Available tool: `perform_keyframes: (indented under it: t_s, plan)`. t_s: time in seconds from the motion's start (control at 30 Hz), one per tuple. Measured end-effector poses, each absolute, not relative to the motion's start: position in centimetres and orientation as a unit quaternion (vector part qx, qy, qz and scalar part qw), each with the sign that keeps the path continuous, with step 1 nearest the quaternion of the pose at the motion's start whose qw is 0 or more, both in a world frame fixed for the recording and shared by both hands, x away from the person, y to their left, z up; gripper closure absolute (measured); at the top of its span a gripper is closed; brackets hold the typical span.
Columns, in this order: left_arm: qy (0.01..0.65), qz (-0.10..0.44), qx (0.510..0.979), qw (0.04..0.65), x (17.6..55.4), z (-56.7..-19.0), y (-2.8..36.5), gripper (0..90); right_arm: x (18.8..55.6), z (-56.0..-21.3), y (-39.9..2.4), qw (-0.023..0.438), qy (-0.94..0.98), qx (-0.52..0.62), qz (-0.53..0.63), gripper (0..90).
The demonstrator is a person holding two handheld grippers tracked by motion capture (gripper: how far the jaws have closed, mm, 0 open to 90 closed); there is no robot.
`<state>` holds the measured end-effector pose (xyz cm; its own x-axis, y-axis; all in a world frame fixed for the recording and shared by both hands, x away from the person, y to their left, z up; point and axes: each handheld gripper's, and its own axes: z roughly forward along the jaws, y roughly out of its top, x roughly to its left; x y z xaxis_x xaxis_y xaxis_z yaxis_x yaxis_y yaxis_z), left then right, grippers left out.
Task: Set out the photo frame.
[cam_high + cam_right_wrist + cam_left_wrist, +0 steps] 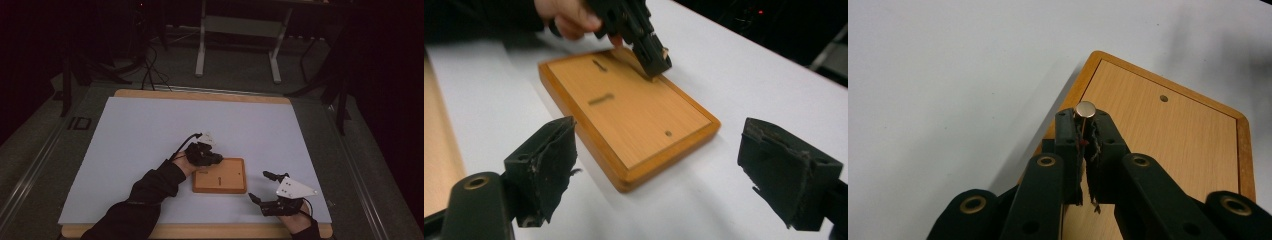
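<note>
**Pin held upright over the board's corner**

A small metal pin (pixel 1084 111), round-headed, is gripped in the left tongs (pixel 1083 131), which are closed tight on its thin shaft; the head stands just past the tips. The pin's long axis runs along the jaws, pointing down toward the near corner of the wooden board (pixel 1168 150). A small hole (pixel 1163 98) is seen farther along the board, apart from the pin. The right tongs (pixel 659 165) are held wide open and empty, beside the board on the white surface (pixel 150 140), the farther of the two from the pin.
</note>
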<state>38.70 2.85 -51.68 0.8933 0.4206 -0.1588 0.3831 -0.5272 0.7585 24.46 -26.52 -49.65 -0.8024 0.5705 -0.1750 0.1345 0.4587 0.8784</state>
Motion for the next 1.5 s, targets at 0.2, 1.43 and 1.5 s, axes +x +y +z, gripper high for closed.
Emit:
perform_keyframes:
  t_s: [0.2, 1.43, 1.5]
  plan:
    - [0.231, 0.015, 0.874, 0.428, 38.9, -51.7, 2.9, 85.4, 23.6, -49.8, -25.4, 0.294, 0.845, 0.156, 0.419, 18.6]
    - [0.224, -0.064, 0.870, 0.435, 41.2, -51.9, 3.5, 85.5, 22.4, -52.5, -22.4, 0.393, 0.879, -0.006, 0.271, 36.3]
    - [0.227, -0.066, 0.869, 0.435, 41.3, -51.9, 3.5, 85.5, 22.4, -52.5, -22.4, 0.395, 0.878, -0.008, 0.268, 37.9]
